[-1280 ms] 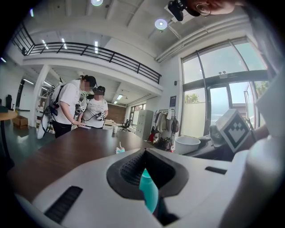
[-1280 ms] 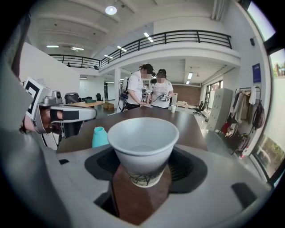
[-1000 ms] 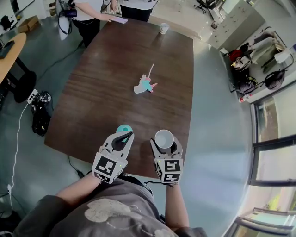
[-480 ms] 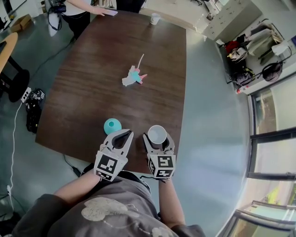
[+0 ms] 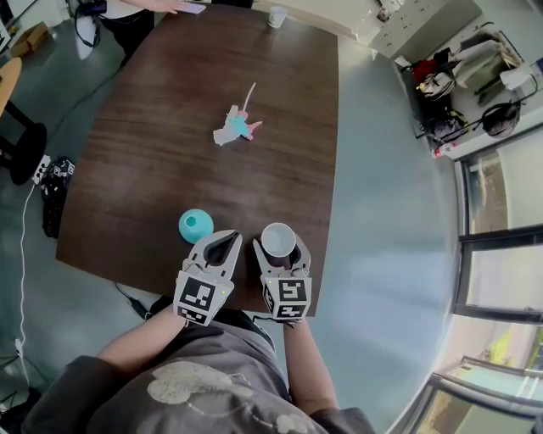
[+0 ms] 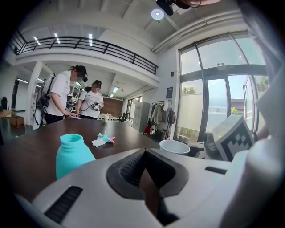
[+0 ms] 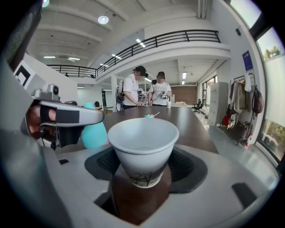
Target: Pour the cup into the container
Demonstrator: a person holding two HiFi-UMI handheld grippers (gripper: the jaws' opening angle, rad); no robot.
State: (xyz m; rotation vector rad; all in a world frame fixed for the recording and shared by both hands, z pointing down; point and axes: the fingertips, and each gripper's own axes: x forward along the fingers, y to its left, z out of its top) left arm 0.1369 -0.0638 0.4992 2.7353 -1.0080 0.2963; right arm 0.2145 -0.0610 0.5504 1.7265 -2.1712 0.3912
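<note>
While the right gripper (image 5: 279,247) clamps the cup (image 7: 143,147), the jaws sit on either side of its lower wall, pads pressed in. Cup is white paper with a dark print near the base, upright, mouth up. It's held over the near edge of the dark wood table (image 5: 161,161). Can't tell what's inside it.

Left gripper (image 6: 144,152) is clenched on nothing: tips meet, only the hollow between the pads behind them. It sits side by side with the right one, both pointing across the table.

Container (image 5: 196,225) is a teal bottle with an open neck, standing upright on the table near the near edge. It's just ahead and to the left of the left gripper's tips, outside the jaws. Contact with the gripper: can't tell. Cup and container are close but apart, with the left gripper between them.

Mid-table: a small teal-and-pink item on a white scrap (image 5: 236,127). Far end: a second white cup (image 5: 277,15) and two people (image 6: 71,95) standing at the table edge.
</note>
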